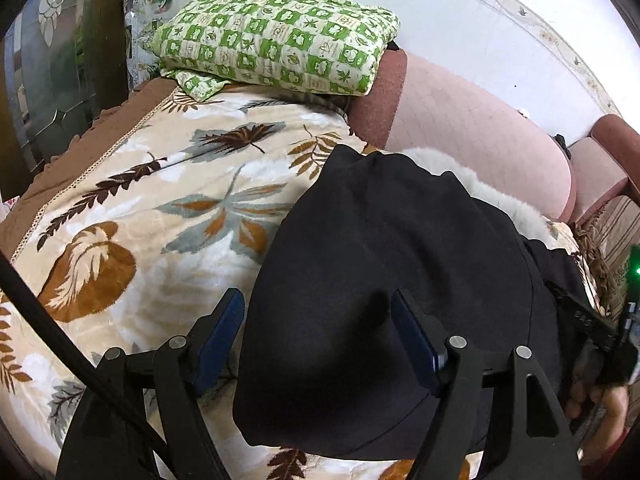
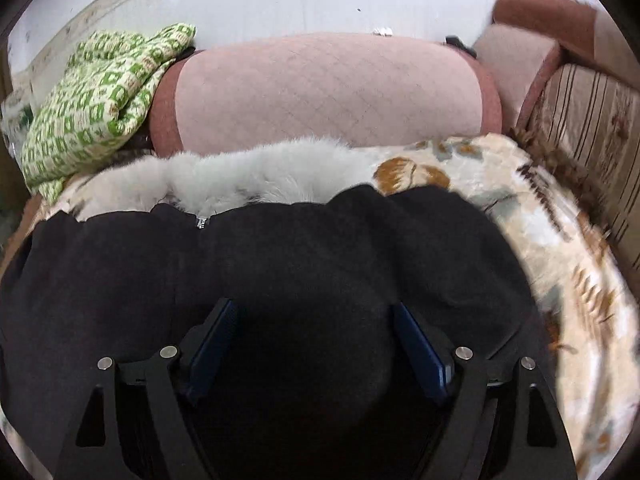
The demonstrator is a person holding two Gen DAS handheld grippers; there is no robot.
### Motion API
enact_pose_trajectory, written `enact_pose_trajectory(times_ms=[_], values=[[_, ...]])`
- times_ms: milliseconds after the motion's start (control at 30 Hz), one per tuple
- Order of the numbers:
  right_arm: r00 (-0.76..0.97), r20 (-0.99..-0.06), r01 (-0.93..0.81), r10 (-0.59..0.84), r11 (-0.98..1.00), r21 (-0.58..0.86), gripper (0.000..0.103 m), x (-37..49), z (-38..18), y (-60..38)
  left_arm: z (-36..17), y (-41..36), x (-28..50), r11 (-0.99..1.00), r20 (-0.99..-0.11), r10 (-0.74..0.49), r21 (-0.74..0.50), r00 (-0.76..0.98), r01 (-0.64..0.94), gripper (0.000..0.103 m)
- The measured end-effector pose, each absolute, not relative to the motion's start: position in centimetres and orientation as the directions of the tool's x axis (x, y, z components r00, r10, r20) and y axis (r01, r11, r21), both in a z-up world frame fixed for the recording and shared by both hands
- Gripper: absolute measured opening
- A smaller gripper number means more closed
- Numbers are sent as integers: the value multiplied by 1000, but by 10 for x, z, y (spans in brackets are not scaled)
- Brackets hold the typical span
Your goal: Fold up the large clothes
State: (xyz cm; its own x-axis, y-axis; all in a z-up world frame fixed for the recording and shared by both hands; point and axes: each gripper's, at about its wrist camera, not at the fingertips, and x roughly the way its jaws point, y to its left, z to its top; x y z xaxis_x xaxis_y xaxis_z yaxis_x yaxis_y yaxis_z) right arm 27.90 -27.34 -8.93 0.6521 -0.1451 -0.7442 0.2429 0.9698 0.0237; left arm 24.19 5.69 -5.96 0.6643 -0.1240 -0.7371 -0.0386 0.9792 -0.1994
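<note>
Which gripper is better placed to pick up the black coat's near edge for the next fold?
Probably the left gripper: it is open, and the black coat shows an edge between its fingers. The right gripper, also open, hovers over unbroken cloth.

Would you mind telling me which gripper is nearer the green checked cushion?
Left. The left gripper works the black coat's end toward the green checked cushion; the right gripper sits farther along.

My left hand-held gripper [image 1: 318, 316] points forward with its jaws spread wide; my right hand-held gripper [image 2: 314, 324] does likewise, both empty.
</note>
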Motion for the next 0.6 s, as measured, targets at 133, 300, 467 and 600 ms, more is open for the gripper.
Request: enact_pose_trajectory(times_ms=[133, 300, 467, 600], values=[[733, -672, 170, -105, 985, 32, 84, 261, -55, -249, -56, 57, 239, 980, -728, -115, -193, 676, -40, 75], [731, -681, -13, 50, 998, 59, 61, 270, -40, -197, -53, 60, 237, 978, -718, -120, -205, 686, -44, 75], [687, -713, -137, 140, 989, 62, 48, 304, -49, -143, -49, 64, 237, 974, -710, -131, -224, 692, -45, 75], [642, -753, -173, 145, 984, 43, 48, 346, -64, -110, -48, 67, 239, 972, -707, -137, -233, 694, -46, 75]])
